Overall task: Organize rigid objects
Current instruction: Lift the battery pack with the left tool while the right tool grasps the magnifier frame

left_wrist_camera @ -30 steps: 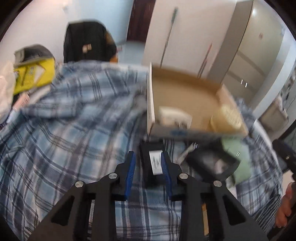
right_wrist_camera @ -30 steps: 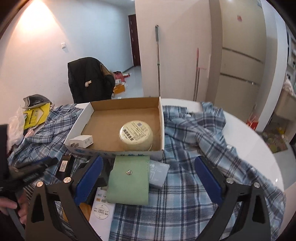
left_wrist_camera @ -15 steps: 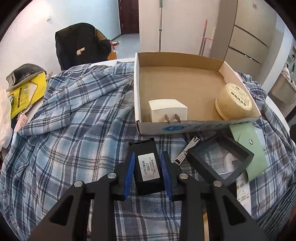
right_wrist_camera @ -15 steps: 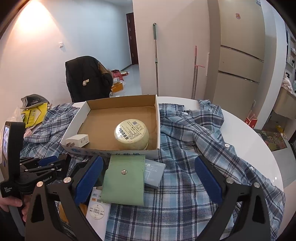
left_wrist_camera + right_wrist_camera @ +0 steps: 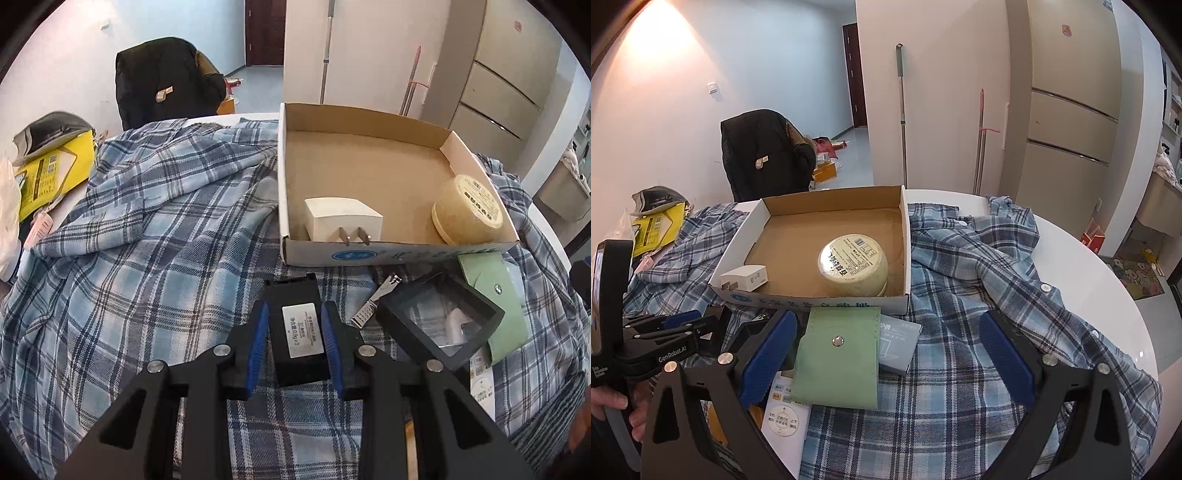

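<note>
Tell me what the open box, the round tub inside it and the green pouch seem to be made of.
Open box: cardboard, brown raw inside, white printed outside. Round tub: probably plastic, pale yellow, smooth with a printed label. Green pouch: looks like matte leather or imitation leather, with stitched edges and a metal snap.

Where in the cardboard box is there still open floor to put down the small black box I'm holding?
The cardboard box has bare floor across its whole back half and between the white charger and the round yellow tub along the front wall. In front of the box it is crowded: nail clippers, black frame, green pouch.
</note>
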`<action>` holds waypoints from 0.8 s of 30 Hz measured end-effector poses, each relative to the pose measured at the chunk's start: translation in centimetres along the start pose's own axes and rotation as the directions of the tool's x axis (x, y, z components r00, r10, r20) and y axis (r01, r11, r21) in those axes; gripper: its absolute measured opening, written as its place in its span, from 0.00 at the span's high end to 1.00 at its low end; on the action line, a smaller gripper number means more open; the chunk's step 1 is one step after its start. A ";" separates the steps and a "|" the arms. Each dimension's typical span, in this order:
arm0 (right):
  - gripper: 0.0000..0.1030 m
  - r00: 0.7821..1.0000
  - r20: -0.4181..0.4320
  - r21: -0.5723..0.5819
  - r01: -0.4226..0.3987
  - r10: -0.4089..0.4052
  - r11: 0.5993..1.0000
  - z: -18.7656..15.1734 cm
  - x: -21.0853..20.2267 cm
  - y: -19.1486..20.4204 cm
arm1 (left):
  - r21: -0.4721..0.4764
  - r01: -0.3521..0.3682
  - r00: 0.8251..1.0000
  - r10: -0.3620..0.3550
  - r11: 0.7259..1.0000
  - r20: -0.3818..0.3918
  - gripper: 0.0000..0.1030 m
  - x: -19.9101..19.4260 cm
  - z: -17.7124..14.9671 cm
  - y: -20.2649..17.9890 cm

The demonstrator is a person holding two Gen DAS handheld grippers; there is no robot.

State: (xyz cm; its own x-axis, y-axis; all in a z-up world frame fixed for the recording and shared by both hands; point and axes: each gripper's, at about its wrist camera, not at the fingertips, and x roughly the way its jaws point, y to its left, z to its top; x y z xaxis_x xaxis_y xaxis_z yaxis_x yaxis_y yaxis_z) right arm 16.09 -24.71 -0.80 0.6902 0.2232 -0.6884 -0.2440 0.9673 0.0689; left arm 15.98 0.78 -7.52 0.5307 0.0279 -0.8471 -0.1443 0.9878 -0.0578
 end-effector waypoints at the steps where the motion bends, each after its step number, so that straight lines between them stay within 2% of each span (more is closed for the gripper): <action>1: 0.04 1.000 -0.004 0.001 -0.006 0.006 1.000 0.0 0.0 0.0 | 0.009 0.003 1.000 -0.003 1.000 0.000 0.70 0.0 -0.1 -0.2; 4: 0.04 1.000 -0.018 0.011 -0.023 0.023 1.000 -0.1 0.2 -0.1 | 0.006 0.012 1.000 -0.012 1.000 -0.005 0.67 0.1 0.0 -0.1; 8: 0.04 1.000 -0.020 0.014 -0.021 0.021 1.000 -0.1 0.3 -0.1 | 0.000 0.025 1.000 -0.025 1.000 -0.004 0.54 0.2 0.0 0.0; 9: 0.04 1.000 -0.021 0.014 -0.021 0.021 1.000 -0.1 0.3 -0.2 | 0.001 0.020 1.000 -0.020 1.000 -0.008 0.53 0.4 0.0 0.0; 15: 0.04 1.000 -0.021 0.018 -0.019 0.019 1.000 -0.1 0.3 -0.3 | 0.006 0.023 0.998 -0.022 1.000 -0.053 0.54 1.7 -0.3 -0.1; 16: 0.04 1.000 -0.020 0.017 -0.018 0.018 1.000 -0.1 0.2 -0.3 | 0.004 0.026 0.998 -0.025 1.000 -0.051 0.54 1.7 -0.4 0.0; 17: 0.04 1.000 -0.021 0.017 -0.017 0.017 1.000 -0.1 0.3 -0.3 | 0.001 0.029 0.998 -0.028 1.000 -0.049 0.61 1.7 -0.4 0.0; 18: 0.04 1.000 -0.022 0.016 -0.015 0.015 1.000 -0.1 0.3 -0.4 | -0.004 0.028 0.998 -0.028 1.000 -0.048 0.62 1.7 -0.4 0.1; 21: 0.04 0.999 -0.031 0.012 -0.012 0.013 1.000 -0.1 0.5 -0.4 | -0.023 0.042 0.998 -0.043 0.999 -0.042 0.65 1.6 -0.4 0.4; 24: 0.04 0.999 -0.038 0.004 -0.006 0.006 1.000 -0.2 0.9 -0.3 | -0.048 0.051 0.999 -0.051 0.998 0.000 0.65 0.5 -0.2 1.0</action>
State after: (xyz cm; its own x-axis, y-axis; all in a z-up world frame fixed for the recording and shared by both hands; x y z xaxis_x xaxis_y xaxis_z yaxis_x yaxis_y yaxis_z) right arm 16.66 -24.81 -1.63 0.6624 0.2240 -0.7149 -0.2451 0.9665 0.0757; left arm 15.92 1.70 -8.16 0.5378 -0.0226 -0.8428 -0.1566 0.9796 -0.1262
